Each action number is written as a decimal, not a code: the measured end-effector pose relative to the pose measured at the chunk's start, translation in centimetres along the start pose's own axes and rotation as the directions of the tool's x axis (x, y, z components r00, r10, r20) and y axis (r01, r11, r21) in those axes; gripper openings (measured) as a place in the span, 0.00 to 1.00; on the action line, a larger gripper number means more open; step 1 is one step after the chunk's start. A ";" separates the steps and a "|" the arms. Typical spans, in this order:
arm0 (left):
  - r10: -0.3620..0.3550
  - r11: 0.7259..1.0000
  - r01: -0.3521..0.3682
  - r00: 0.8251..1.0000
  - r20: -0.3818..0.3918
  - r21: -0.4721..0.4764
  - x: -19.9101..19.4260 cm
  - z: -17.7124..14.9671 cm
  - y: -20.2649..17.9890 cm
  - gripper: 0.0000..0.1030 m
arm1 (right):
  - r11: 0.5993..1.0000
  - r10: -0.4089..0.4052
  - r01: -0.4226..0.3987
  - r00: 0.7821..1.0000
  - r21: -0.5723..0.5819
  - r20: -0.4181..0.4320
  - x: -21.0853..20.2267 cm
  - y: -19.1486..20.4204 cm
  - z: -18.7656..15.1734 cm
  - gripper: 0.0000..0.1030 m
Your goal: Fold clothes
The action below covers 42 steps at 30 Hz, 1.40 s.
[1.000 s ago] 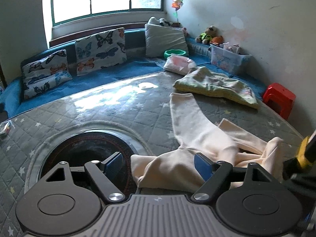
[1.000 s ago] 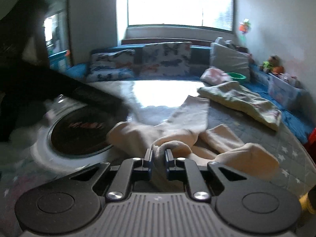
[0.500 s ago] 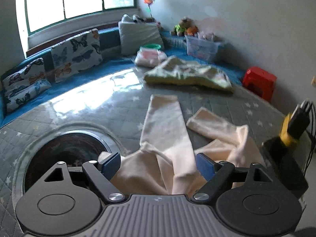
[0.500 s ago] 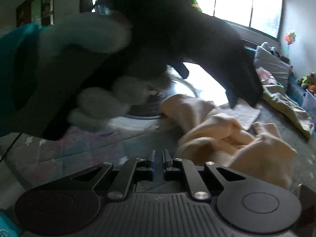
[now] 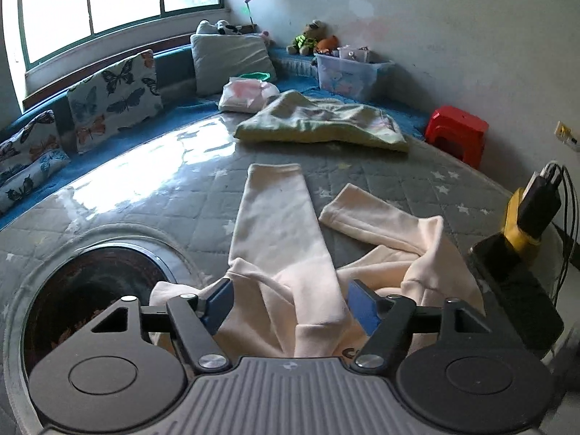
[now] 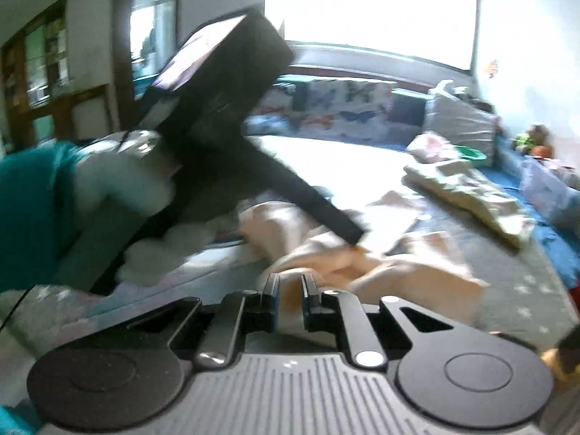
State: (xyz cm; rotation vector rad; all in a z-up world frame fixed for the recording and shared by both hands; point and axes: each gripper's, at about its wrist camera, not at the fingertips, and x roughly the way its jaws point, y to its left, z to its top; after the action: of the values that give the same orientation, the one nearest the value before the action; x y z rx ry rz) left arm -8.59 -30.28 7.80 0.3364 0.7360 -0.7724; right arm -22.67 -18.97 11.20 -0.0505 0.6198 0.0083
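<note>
Lying crumpled on the grey star-quilted mat (image 5: 380, 185) is a pair of cream trousers (image 5: 286, 239), soft and fleecy-looking. One leg runs out flat and straight toward the window, its hem squared off. The other leg angles away to the right, shorter in view, and folds back into a rumpled heap at the waist end. That heap is bunched and creased, with a raised fold standing up on the right side. The waist sits beside the dark round opening (image 5: 90, 297) set into the mat.

Over the near end of the trousers hangs the left gripper (image 5: 290, 304), its blue-padded fingers (image 5: 219, 302) spread wide on either side of the straight leg and not closed on it. The cloth passes between them, loose.

From the right wrist view, which is blurred, the right gripper (image 6: 290, 291) sits low at the edge of the bunched waist. Its fingers are drawn close together with a narrow gap, and cream cloth shows in that gap; whether it is truly pinched I cannot tell. The left tool crosses that view as a dark shape, held by a white-gloved hand (image 6: 141, 195) with a teal sleeve.

Further back on the mat rests a pale green blanket (image 5: 322, 123), well apart from the trousers.
</note>
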 end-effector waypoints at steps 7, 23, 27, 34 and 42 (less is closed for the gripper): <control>-0.024 1.000 0.023 0.998 -0.051 -0.020 1.1 -0.7 0.5 0.15 | 0.989 -0.104 0.103 0.995 0.106 0.001 0.3 -4.9 1.0 0.29; -0.025 0.991 0.026 1.000 0.010 -0.135 -3.8 -3.4 4.4 0.07 | 0.979 -0.153 0.165 0.983 0.118 -0.104 3.9 -7.1 -1.8 0.09; -0.023 0.984 0.027 0.999 0.022 -0.174 -5.6 -4.7 5.6 0.07 | 0.980 -0.160 0.169 0.983 0.104 -0.088 1.1 -6.7 -2.5 0.08; -0.042 0.975 0.048 0.999 0.032 -0.218 -9.9 -8.9 6.6 0.07 | 0.982 -0.141 0.152 0.985 0.109 -0.101 -3.6 -5.1 -4.6 0.07; -0.054 0.984 0.049 0.998 -0.021 -0.173 -12.5 -13.3 7.1 0.10 | 0.991 0.012 0.017 0.977 0.136 -0.213 -5.4 -2.5 -7.6 0.10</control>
State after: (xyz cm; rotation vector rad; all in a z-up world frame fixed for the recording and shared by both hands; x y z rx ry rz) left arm -15.81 -12.10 7.34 0.1714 0.8330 -0.7484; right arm -31.48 -21.79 8.26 0.0824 0.8336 -0.0427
